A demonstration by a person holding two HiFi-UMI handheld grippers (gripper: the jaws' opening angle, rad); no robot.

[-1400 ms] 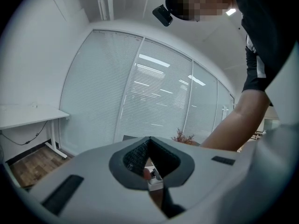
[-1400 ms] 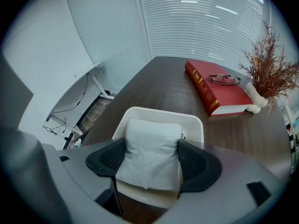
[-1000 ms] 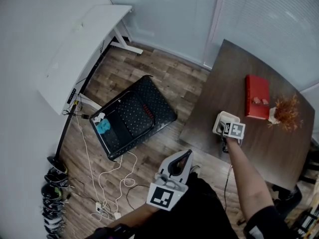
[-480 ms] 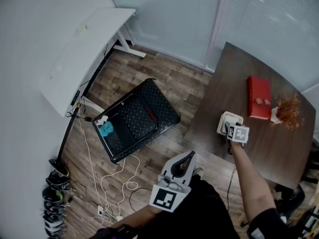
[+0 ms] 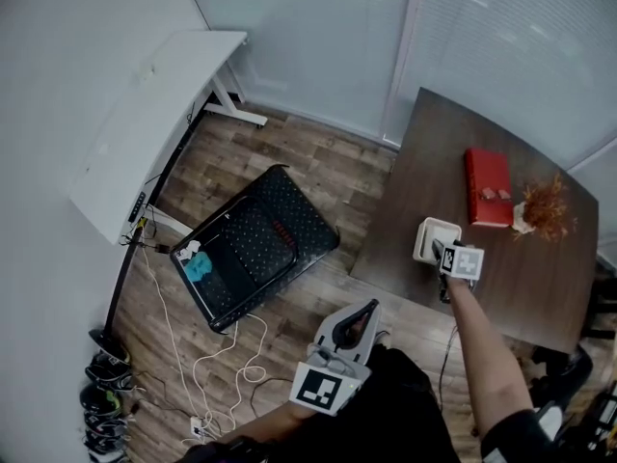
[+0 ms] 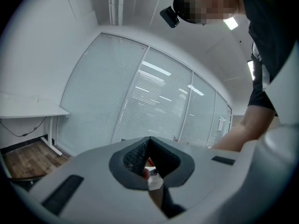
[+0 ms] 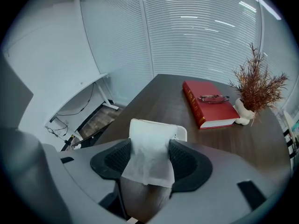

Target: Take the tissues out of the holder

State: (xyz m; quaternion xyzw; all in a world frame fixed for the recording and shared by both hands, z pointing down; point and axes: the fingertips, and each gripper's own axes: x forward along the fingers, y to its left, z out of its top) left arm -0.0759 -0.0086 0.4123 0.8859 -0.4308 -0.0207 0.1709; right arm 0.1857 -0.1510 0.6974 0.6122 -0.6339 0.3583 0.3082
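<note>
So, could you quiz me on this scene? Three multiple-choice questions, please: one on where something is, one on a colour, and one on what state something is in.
1. Where does the pair of glasses lie?
A. in a drawer
B. on the red hardcover book
C. on a chair

2. What colour is the square tissue holder on the dark wooden table?
A. white
B. black
C. green

3. What is between the right tongs?
A. nothing
B. a white tissue
C. a pen

Answers:
1 B: the glasses rest on the book's cover.
2 A: the holder shows white against the dark tabletop.
3 B: the tongs have just been closing, and their pads pinch the tissue above the holder.
</note>
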